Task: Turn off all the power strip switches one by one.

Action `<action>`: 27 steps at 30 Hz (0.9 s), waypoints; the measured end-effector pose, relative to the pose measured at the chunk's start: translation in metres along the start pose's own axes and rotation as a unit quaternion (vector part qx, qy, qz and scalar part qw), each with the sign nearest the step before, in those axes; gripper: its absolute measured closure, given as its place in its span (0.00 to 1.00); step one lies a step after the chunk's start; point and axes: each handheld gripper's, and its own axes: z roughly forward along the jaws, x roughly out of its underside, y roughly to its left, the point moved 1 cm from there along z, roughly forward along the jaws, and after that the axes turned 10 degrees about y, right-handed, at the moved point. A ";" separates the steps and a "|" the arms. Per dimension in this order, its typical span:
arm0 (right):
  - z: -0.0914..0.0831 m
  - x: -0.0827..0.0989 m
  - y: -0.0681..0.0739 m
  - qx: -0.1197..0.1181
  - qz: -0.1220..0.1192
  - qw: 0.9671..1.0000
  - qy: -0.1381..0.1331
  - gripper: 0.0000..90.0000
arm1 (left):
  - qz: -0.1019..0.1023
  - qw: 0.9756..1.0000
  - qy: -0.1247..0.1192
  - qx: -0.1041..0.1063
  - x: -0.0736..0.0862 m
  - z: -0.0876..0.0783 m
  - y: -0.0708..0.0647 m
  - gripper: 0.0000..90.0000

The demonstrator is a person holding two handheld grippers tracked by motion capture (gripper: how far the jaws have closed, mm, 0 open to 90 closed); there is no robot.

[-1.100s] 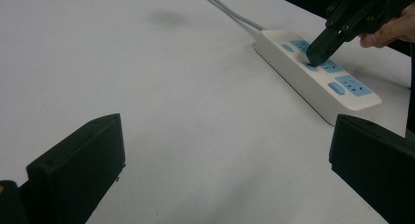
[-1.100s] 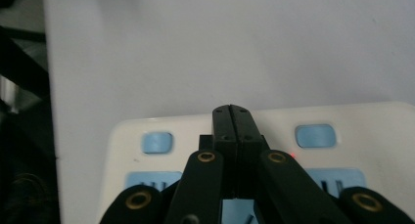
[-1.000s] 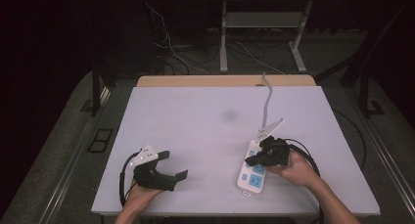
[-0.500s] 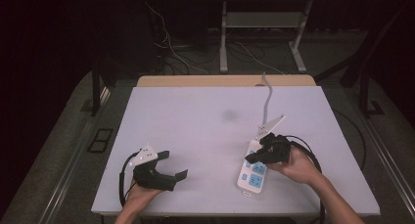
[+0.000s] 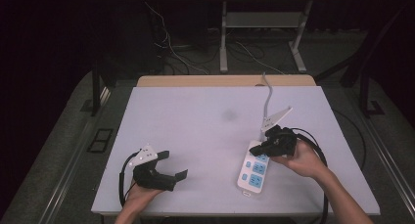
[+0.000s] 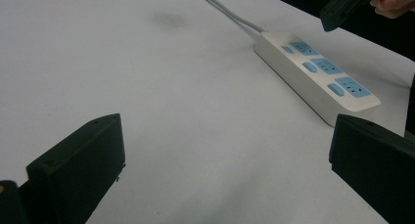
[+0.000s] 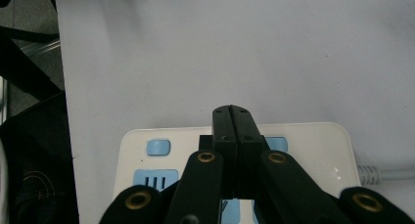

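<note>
The right claw [image 5: 258,146] has come up a little off the power strip [image 5: 252,170] since the earlier picture. The left claw [image 5: 173,166] has stayed in its spot.

In the high view, the power strip lies flat on the white table [image 5: 195,126], in the lower right part of the picture. It is long and thin. Its long side runs from the bottom of the picture up toward the top, leaning a bit to the right. The end with the grey cord [image 5: 266,99] points up and away from the person. The cord goes on to the far edge of the table. The other end points down toward the person. The strip is white with blue sockets and blue buttons on top.

The right claw hangs over the cord end of the strip. Its two black jaws are pressed tight together with nothing between them. In the right gripper view, the clenched claw [image 7: 231,111] sits over the strip [image 7: 313,145], between two blue buttons.

The left claw is in the lower left of the high view, well apart from the strip. Its jaws are spread wide and hold nothing. In the left gripper view, the strip [image 6: 318,75] lies in the upper right, and the right claw [image 6: 329,21] pokes in at the top right corner above it.
</note>
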 end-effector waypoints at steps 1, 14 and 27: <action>0.000 0.000 -0.001 0.000 0.000 1.000 0.000 1.00 | 0.000 1.000 0.000 0.000 0.000 0.000 0.000 0.00; -0.003 -0.002 -0.014 0.006 0.010 1.000 -0.002 1.00 | -0.001 1.000 -0.001 0.000 0.000 0.000 0.000 0.00; 0.005 -0.003 -0.024 -0.001 0.019 1.000 -0.003 1.00 | 0.001 1.000 -0.001 -0.001 0.000 -0.001 0.001 0.00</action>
